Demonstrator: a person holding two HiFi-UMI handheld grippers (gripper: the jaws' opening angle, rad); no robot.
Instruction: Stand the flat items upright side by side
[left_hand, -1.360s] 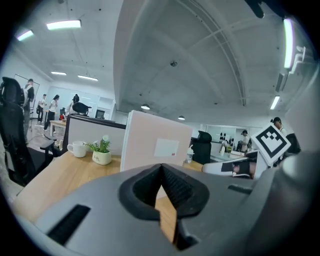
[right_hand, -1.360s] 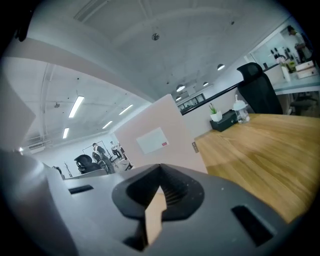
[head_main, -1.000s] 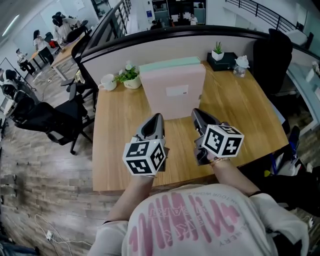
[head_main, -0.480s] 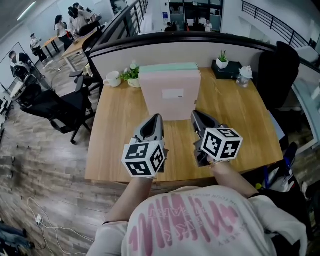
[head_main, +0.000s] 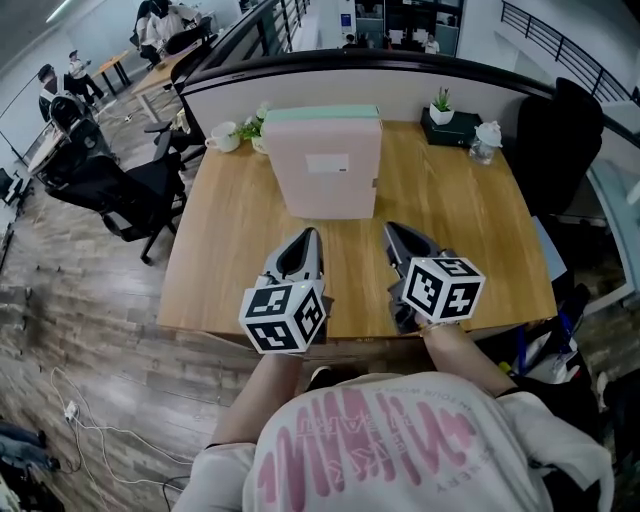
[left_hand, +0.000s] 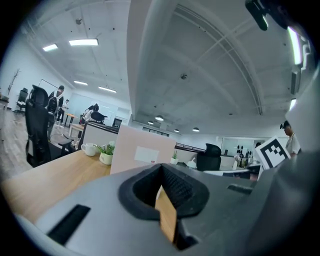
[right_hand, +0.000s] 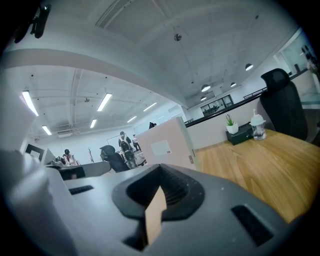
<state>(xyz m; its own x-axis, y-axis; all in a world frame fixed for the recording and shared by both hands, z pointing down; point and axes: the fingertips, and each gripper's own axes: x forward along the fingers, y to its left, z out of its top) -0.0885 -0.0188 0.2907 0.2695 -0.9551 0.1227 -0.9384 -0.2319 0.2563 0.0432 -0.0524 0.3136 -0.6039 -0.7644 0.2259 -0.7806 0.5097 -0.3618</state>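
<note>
Pink folder (head_main: 322, 170) with white label, upright at upper centre, mint folder (head_main: 320, 113) just behind, left gripper (head_main: 304, 243) and right gripper (head_main: 398, 236) closed, empty

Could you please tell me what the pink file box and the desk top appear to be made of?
Pink file box: probably matte plastic or coated board; smooth faces, even colour, no glare.
Desk top: wood or wood-look laminate, satin finish; grain stripes show, with a faint sheen.

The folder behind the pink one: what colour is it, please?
The rear folder is mint green; clearest in the head view.
</note>
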